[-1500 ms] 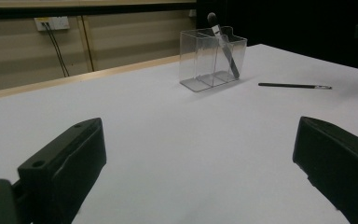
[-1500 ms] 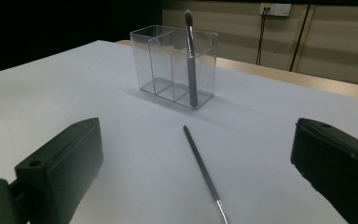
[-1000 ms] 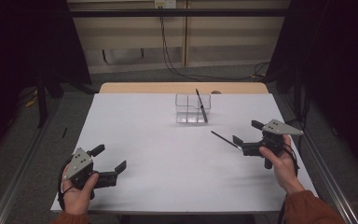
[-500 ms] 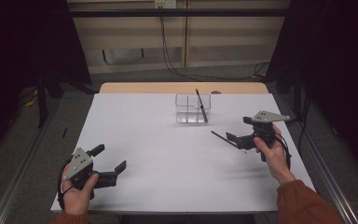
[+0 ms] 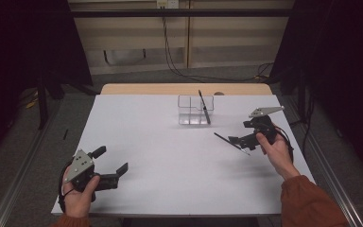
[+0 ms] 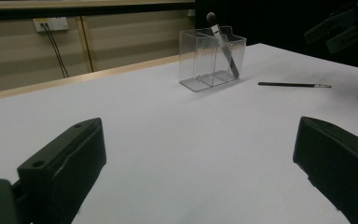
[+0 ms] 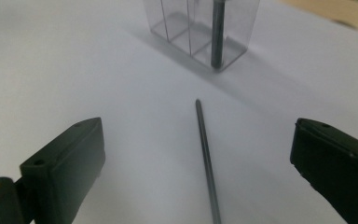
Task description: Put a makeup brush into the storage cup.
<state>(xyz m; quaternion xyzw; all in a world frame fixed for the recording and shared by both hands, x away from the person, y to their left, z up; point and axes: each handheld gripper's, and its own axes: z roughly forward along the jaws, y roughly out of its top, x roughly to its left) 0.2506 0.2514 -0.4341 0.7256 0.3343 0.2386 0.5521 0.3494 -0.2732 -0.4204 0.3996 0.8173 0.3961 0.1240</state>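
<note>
Black, thin and stiff, the pencil (image 7: 205,154) looks light, likely to roll; right gripper (image 5: 238,140) hovers agape, best pinching mid-shaft.

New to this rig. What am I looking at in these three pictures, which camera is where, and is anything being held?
There is no robot arm: a person holds a two-jaw hand tool in each hand. The high view looks down on the white table from above the person's side. There the left gripper waits near the front left corner and the right gripper hangs over a thin dark brush lying flat. The other two pictures come from cameras riding on the grippers, looking out between their own black jaws. In the right gripper view the brush lies between open jaws, not gripped. Farther back stands a clear divided holder with another brush leaning in it. Both grippers are open and hold nothing.
</note>
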